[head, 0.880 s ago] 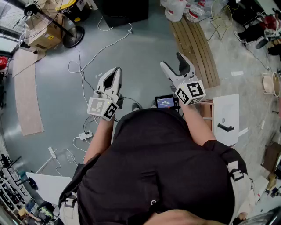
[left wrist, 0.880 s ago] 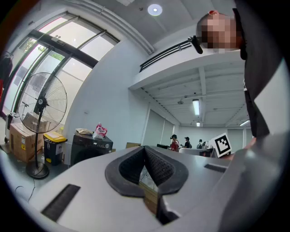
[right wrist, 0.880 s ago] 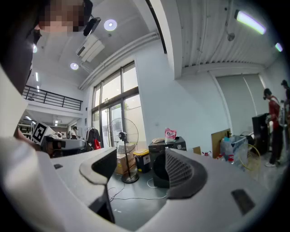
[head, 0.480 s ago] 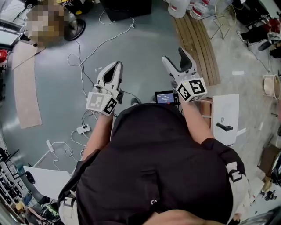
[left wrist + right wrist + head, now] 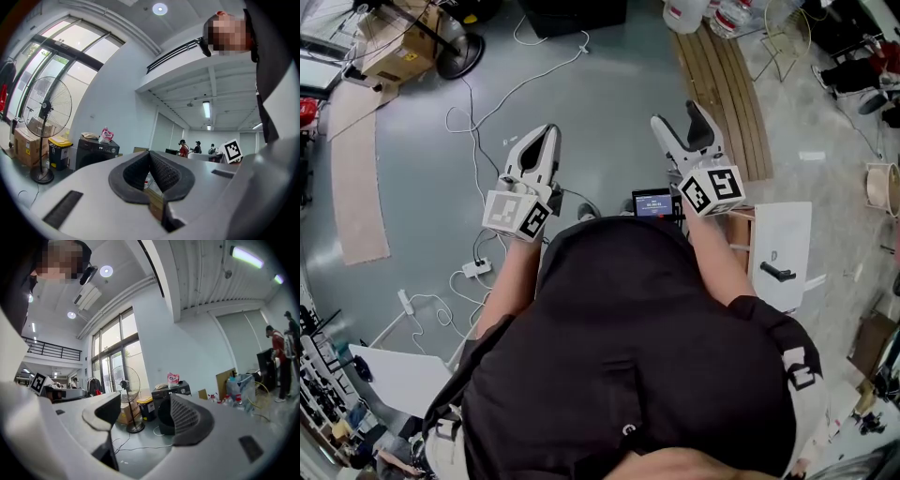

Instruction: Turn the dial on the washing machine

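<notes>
Grey workshop floor [image 5: 609, 103] runs ahead of the person, crossed by loose cables [image 5: 502, 108], with wooden planks [image 5: 722, 84] to the right.

The washing machine [image 5: 171, 394], a dark front-loader with a pink packet [image 5: 173, 378] on its lid, stands against the far white wall beside a pedestal fan [image 5: 126, 399]. It is well apart from both grippers, so the approach is judged not yet made.

The person [image 5: 647, 356] carries both tools at chest level, pointed forward and level. This reads as a walking carry rather than a working reach.

The right gripper [image 5: 677, 117] has its jaws spread wide with nothing between them. Its own view frames the machine through the gap. Judgement: it is set open in readiness to take the knob.

The left gripper [image 5: 546, 134] has its jaws clenched together on nothing, pads meeting. Judgement: it is idle and has no part in the turn.

The dial [image 5: 180, 390] appears as a small pale knob on the machine's top panel, untouched; its setting is too small to read.
</notes>
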